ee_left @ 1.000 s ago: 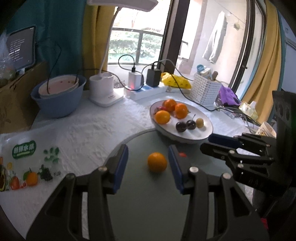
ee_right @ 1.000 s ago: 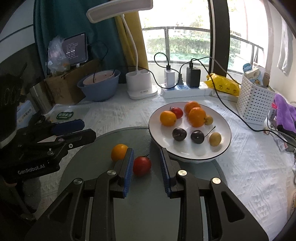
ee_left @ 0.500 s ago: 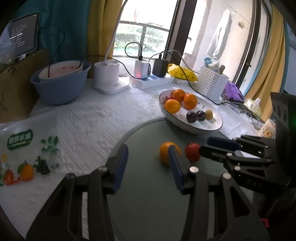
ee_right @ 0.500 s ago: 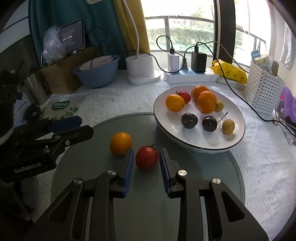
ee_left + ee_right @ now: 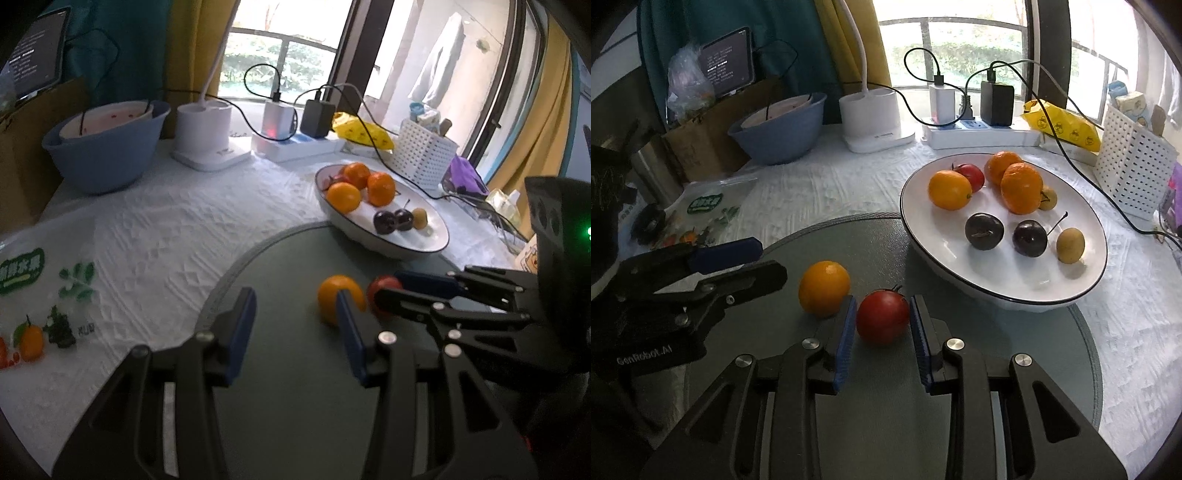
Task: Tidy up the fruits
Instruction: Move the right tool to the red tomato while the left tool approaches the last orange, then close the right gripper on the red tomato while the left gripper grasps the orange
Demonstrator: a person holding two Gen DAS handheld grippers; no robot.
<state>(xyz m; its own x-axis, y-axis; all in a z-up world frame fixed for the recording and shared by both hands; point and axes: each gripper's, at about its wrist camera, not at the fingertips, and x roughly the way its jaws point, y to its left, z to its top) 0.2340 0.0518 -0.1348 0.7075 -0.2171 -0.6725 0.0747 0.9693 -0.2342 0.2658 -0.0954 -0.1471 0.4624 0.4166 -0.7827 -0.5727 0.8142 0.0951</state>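
Note:
A red tomato (image 5: 882, 317) rests on the round grey mat (image 5: 886, 406), between the blue pads of my right gripper (image 5: 882, 325), whose jaws stand close on both sides of it. An orange (image 5: 823, 282) lies just left of the tomato, touching the left pad. The white plate (image 5: 997, 291) holds oranges, a tomato, dark cherries and small yellow fruits. My left gripper (image 5: 295, 328) is open and empty over the mat; the orange (image 5: 338, 297) sits behind its right finger, with the tomato (image 5: 384, 290) beside it.
A blue bowl (image 5: 779, 129), a white lamp base (image 5: 873, 118), a power strip with chargers (image 5: 979, 129) and a white basket (image 5: 1134, 155) line the back. A printed plastic bag (image 5: 33, 295) lies at the left. Cables run behind the plate.
My right gripper has moved forward around the tomato and narrowed on it. The left gripper has shifted left, so the orange now sits behind its right finger.

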